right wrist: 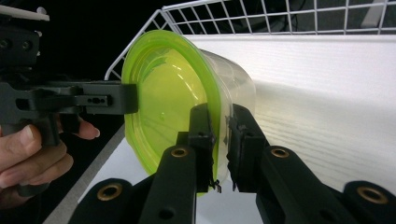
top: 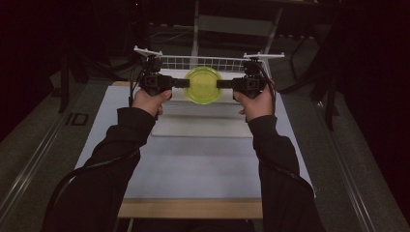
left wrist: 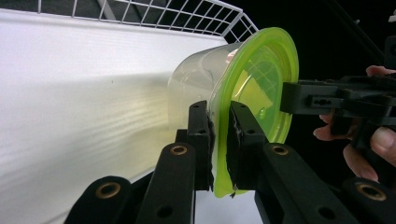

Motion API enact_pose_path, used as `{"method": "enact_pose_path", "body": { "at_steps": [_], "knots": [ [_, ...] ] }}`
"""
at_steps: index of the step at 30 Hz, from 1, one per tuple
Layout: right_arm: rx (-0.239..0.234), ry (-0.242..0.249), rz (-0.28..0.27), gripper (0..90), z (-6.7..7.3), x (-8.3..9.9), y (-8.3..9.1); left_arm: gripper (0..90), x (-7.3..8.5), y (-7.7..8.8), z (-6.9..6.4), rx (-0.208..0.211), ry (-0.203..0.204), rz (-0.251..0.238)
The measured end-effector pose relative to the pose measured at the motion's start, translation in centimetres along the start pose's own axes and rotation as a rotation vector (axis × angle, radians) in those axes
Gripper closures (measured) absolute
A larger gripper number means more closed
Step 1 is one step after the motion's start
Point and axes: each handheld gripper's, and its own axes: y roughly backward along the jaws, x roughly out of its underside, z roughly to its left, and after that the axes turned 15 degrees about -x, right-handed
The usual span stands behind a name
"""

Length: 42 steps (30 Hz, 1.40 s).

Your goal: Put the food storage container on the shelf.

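Left gripper [left wrist: 219,140] first: its fingers [left wrist: 201,135] are nearly closed, pinching the green lid [left wrist: 261,79] by its rim, one finger on each face of the rim. Right gripper [right wrist: 219,140] does the same on the opposite edge, fingers [right wrist: 243,140] clamped down to a narrow gap with the lid's rim caught between them. In the high view the left gripper [top: 181,83] and right gripper [top: 223,83] point straight at each other, and the lid [top: 203,85] sits squarely between their tips. The lid covers a clear tub [left wrist: 196,79]. From above, the lid faces up toward the camera, the tub beneath it, so the tub's axis runs top to bottom and the line between the two grips runs left to right. It is at the far part of the white desk [top: 193,159], just in front of a white wire rack [top: 208,62]. A hand [top: 151,100] holds each gripper, dark sleeves [top: 116,159] trailing back toward the near edge.
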Motion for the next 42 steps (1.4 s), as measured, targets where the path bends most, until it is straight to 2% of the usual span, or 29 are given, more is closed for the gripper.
{"method": "enact_pose_path", "body": {
  "at_steps": [4,9,14,18,19,20,21,23,24,25,27,29,31,33,36,38,41,42],
  "knots": [
    [0.011,-0.027,0.016,80.6,-0.8,-0.5,-0.5,81.4,-0.5,-0.9,0.4,-0.016,0.009,0.011],
    [0.023,-0.045,0.021,80.5,-1.5,-0.8,-1.1,81.4,-0.8,-1.5,0.9,-0.009,0.023,0.024],
    [0.019,-0.074,0.028,80.3,-2.0,-1.1,-1.1,81.4,-1.3,-1.8,0.8,-0.005,0.016,0.037],
    [0.016,-0.093,0.04,80.2,-2.3,-1.5,-1.0,80.2,-1.6,-2.0,0.8,-0.009,0.031,0.044],
    [0.016,-0.093,0.04,79.8,-2.3,-1.5,-1.0,80.2,-1.8,-2.2,0.7,-0.024,0.037,0.04],
    [0.014,-0.118,0.04,74.1,-2.6,-1.9,-1.2,77.4,-2.0,-2.5,0.7,-0.023,0.049,0.037],
    [0.022,-0.122,0.035,72.4,-2.7,-2.0,-1.2,73.0,-2.0,-2.5,0.7,-0.023,0.049,0.037],
    [0.022,-0.125,0.032,69.3,-2.8,-2.0,-1.3,71.0,-2.1,-2.8,0.5,-0.037,0.053,0.025],
    [0.025,-0.123,0.031,68.3,-2.9,-2.0,-1.4,71.0,-2.0,-3.0,0.4,-0.045,0.052,0.008],
    [0.047,-0.102,0.027,64.3,-3.1,-2.0,-1.5,68.5,-1.9,-3.3,0.4,-0.056,0.043,0.002],
    [0.046,-0.1,0.022,64.0,-3.4,-1.9,-1.4,66.3,-1.8,-3.5,0.5,-0.054,0.042,0.009],
    [0.041,-0.103,0.006,60.2,-3.9,-1.8,-1.2,59.3,-1.6,-4.0,0.6,-0.045,0.041,0.009],
    [0.04,-0.103,-0.002,55.7,-4.1,-1.8,-1.1,54.9,-1.6,-4.0,0.5,-0.058,0.028,0.003],
    [0.046,-0.089,-0.015,53.1,-4.0,-1.8,-0.8,49.6,-1.7,-3.7,0.3,-0.069,0.013,-0.019],
    [0.043,-0.069,-0.021,49.6,-3.6,-1.9,-0.4,48.1,-1.9,-3.0,0.3,-0.068,0.003,-0.047],
    [0.04,-0.049,-0.018,47.9,-3.2,-1.9,-0.2,46.2,-1.9,-2.5,0.4,-0.067,0.009,-0.063],
    [0.062,-0.024,-0.009,46.2,-2.7,-1.8,0.0,46.2,-1.8,-1.9,0.6,-0.073,0.011,-0.076],
    [0.085,0.017,-0.012,46.2,-2.2,-1.6,0.4,45.9,-1.5,-1.2,0.7,-0.064,-0.004,-0.089]
  ]
}}
